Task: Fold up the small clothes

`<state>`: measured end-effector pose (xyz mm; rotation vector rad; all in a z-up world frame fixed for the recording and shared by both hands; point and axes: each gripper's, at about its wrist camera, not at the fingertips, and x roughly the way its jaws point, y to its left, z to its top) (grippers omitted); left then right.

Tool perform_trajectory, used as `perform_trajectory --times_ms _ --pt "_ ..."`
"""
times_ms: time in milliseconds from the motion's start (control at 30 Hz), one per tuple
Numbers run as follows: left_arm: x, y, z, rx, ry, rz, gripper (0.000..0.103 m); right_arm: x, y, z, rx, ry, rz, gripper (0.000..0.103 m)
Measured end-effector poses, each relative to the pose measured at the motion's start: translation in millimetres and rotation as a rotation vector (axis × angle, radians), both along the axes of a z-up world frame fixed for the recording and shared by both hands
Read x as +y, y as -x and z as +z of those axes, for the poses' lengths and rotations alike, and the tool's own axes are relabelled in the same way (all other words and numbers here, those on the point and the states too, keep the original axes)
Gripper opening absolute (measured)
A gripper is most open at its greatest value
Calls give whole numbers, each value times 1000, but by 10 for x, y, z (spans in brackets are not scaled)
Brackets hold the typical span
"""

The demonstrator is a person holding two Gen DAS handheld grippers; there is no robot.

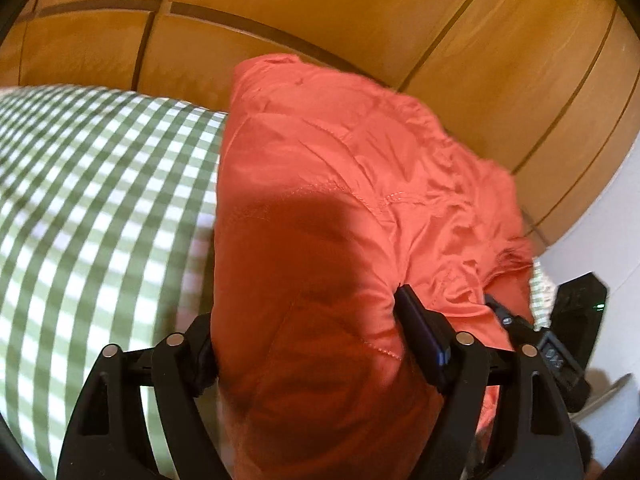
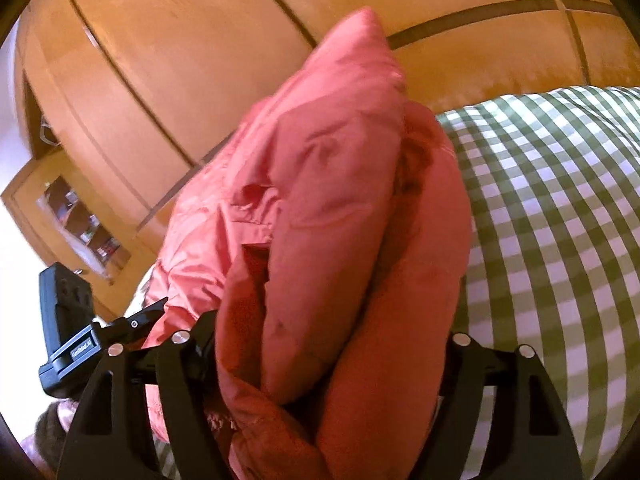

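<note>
An orange-red garment [image 1: 320, 184] is bunched into a thick folded bundle and hangs above the bed, stretched between both grippers. My left gripper [image 1: 308, 328] is shut on one end; cloth fills the whole gap and hides the left finger, while the right finger [image 1: 416, 324] presses into the fabric. In the right wrist view the same garment [image 2: 328, 184] rises as a fat roll out of my right gripper [image 2: 328, 340], which is shut on it. Each view shows the other gripper at the garment's far end: the right gripper [image 1: 536, 340] and the left gripper [image 2: 120, 328].
A green-and-white checked bed cover [image 1: 100, 220] [image 2: 560, 220] lies below the garment. Behind it stands a glossy wooden wardrobe [image 1: 320, 8] [image 2: 180, 60]. A small wooden cabinet with a glass door [image 2: 76, 220] is at the far left of the right wrist view.
</note>
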<state>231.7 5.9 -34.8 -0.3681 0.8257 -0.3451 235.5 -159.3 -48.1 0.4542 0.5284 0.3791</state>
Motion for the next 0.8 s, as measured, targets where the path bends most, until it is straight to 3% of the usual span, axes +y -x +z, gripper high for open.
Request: perform_trajectory --times_ms 100,200,400,500,567,633,733,800 --pt "-25 -77 -163 -26 -74 9 93 -16 1 -112 -12 13 -39 92" --pt "76 -72 -291 -21 -14 36 94 -57 7 -155 7 -10 -48 98" --pt "89 380 -222 -47 45 122 96 -45 253 -20 8 15 -97 100" --pt "55 641 -149 -88 44 108 96 -110 470 199 -88 -12 -108 101" --pt "-17 778 -108 -114 -1 91 96 -164 496 370 -127 24 -161 101" --pt "-91 806 -92 -110 -69 95 96 -207 415 448 -100 75 -224 101" --pt "-122 734 -156 -71 -101 102 100 -265 122 333 65 245 -359 101" --pt "-118 689 -236 -51 -84 84 100 -324 16 129 121 217 -349 101"
